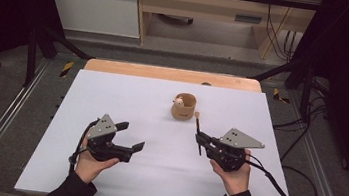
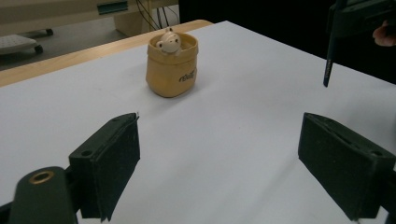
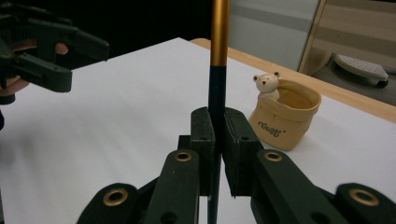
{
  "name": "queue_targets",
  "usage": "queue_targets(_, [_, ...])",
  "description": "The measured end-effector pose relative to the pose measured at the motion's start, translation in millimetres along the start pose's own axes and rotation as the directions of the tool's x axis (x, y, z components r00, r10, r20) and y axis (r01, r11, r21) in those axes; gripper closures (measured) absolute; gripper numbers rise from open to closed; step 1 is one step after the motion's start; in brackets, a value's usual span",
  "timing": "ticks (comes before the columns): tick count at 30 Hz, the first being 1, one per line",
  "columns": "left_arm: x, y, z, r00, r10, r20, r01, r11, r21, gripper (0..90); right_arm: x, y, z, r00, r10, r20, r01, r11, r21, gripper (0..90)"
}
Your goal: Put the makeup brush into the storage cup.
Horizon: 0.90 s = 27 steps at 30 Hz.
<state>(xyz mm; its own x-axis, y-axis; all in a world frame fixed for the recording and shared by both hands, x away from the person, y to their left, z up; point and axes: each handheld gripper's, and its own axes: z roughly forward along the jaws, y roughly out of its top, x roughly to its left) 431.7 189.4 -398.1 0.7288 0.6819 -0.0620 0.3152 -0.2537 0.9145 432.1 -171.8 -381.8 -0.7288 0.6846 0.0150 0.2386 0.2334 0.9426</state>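
I have the pen (image 3: pixel 218 56) pinched upright in my right gripper (image 3: pixel 218 135), jaws pressed on its dark lower barrel, gold end up. The bear cup (image 3: pixel 286 120) sits just ahead and to its right. I'd keep the pen vertical, centre it over the cup's mouth, then lower. My left gripper (image 2: pixel 219 158) hangs spread and empty.

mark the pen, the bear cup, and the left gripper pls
pen (image 3: pixel 219 42), right gripper view, gold upper shaft.
bear cup (image 2: pixel 172 70), left gripper view, front wall.
left gripper (image 1: pixel 130 136), high view, midway between its open fingertips.
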Motion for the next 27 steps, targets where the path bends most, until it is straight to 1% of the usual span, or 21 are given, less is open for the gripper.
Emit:
queue_targets(3, [5.2, -4.8, -5.2, 0.9997, -0.008, -0.022, 0.008, 1.0000, 0.002, 11.9, -2.9, 2.7, -1.9, 0.9998, 0.016, 0.011, -0.016, 1.000, -0.016, 83.3])
queue_targets(6, [10.1, -9.2, -11.0, 0.9990, -0.021, -0.040, 0.020, 0.9998, -0.008, 11.7, -6.0, 5.6, -3.9, 0.9992, 0.032, 0.022, -0.032, 0.999, -0.029, 83.3])
queue_targets(10, [16.7, -15.1, -19.4, 0.9971, -0.026, -0.072, 0.025, 0.9995, -0.017, 11.2, -9.7, 9.1, -5.8, 0.9984, 0.045, 0.033, -0.044, 0.998, -0.045, 83.3])
queue_targets(13, [22.2, -19.6, -24.9, 0.9955, -0.028, -0.090, 0.027, 0.9995, -0.015, 11.0, -11.7, 11.8, -7.1, 0.9978, 0.052, 0.041, -0.050, 0.997, -0.052, 83.3])
queue_targets(18, [30.9, -27.3, -35.1, 0.9916, -0.034, -0.125, 0.032, 0.9993, -0.020, 10.9, -12.9, 16.7, -6.7, 0.9968, 0.059, 0.054, -0.055, 0.996, -0.068, 83.3])
queue_targets(23, [38.8, -36.0, -42.6, 0.9864, -0.036, -0.160, 0.035, 0.9993, -0.011, 10.5, -14.6, 22.4, -5.5, 0.9958, 0.064, 0.066, -0.059, 0.995, -0.086, 83.2])
queue_targets(27, [44.1, -41.4, -47.4, 0.9842, -0.044, -0.172, 0.042, 0.9990, -0.016, 10.4, -15.7, 26.7, -4.0, 0.9950, 0.070, 0.071, -0.063, 0.993, -0.098, 83.3])
